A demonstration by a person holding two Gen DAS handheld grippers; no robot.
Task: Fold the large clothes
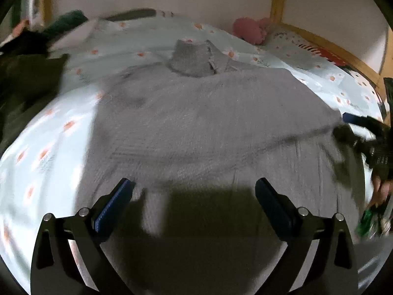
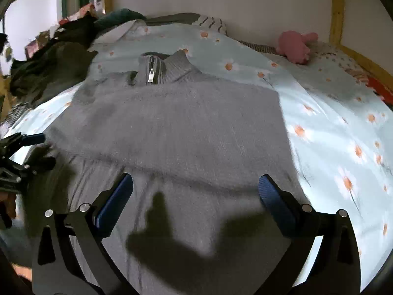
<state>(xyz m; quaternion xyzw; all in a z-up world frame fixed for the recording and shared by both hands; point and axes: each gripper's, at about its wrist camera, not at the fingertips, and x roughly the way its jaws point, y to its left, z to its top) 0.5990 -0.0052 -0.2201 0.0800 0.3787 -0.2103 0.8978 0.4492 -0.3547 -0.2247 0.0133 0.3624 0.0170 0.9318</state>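
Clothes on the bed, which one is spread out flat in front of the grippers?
The grey knitted zip-neck sweater, lying flat on the daisy-print sheet. The dark olive garment and the other dark clothes sit crumpled in a heap at the far left.

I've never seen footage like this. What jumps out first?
A big fuzzy grey sweater with a zipped collar lies spread across a daisy-print bedsheet, filling both views. A pink plush toy sits by the far wall. Each open tool, left and right, hovers over the sweater's near end.
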